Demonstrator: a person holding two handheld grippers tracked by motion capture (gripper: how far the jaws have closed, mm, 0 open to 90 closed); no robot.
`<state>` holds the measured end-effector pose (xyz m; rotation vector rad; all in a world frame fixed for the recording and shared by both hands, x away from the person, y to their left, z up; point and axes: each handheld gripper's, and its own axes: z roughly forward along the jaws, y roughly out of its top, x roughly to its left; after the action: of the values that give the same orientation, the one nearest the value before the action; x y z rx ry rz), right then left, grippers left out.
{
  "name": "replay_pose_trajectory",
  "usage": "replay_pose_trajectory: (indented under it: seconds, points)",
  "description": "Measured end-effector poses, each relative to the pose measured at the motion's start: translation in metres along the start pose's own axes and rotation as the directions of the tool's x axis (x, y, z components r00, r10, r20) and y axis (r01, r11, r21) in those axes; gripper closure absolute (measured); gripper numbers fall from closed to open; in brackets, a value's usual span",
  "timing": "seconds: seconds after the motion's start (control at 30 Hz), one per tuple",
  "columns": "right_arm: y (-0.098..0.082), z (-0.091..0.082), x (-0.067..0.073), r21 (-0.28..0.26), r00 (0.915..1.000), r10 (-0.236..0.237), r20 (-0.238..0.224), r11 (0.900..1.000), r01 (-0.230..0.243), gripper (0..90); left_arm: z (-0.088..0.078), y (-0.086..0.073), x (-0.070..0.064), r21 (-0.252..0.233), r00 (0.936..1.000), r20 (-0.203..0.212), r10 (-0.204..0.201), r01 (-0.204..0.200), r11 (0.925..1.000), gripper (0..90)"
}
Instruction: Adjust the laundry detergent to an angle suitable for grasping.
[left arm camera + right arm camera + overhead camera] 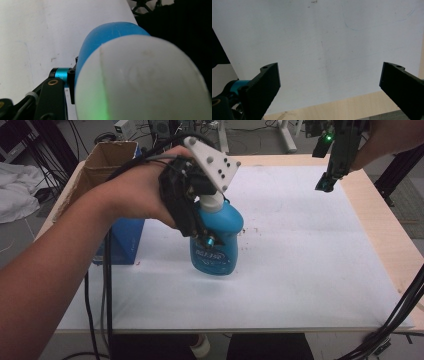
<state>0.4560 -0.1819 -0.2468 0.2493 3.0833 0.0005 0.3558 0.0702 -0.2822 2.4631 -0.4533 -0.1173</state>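
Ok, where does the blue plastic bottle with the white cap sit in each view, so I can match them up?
High view: the blue plastic bottle with the white cap stands tilted left of centre on the white table sheet, clamped by the left gripper.
Left gripper view: the bottle is right of centre, cap end nearest the camera.
Right gripper view: the bottle is not in it.
Shared landmark: the white table sheet.

We saw table [310, 270] open right and front | blue bottle [217, 240] blocked centre | cardboard box [107, 165] walled left edge
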Motion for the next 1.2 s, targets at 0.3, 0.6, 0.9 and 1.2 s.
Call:
replay_pose_trajectory:
  seconds: [0.3,0.6,0.9,1.2]
  points:
    - [0.001,0.001,0.001,0.01,1.0,0.008,0.001,1.0,-0.008,2.5,0.009,-0.012,-0.004,0.006,0.998,0.047,0.042,-0.043,0.9991,40.0]
    - [0.001,0.004,-0.002,0.007,1.0,0.003,-0.001,1.0,-0.003,2.5,0.019,-0.025,0.0,-0.012,0.9959,0.062,0.066,-0.065,0.9978,39.9]
    - [-0.002,0.004,-0.004,0.012,0.9999,0.011,-0.002,1.0,-0.011,2.5,0.019,-0.039,0.0,-0.022,0.9962,0.07,0.051,-0.05,0.9985,39.9]
    - [-0.001,0.006,-0.005,0.013,0.9999,0.016,-0.007,1.0,-0.016,2.5,0.022,-0.045,0.0,-0.016,0.9961,0.078,0.042,-0.041,0.999,39.8]
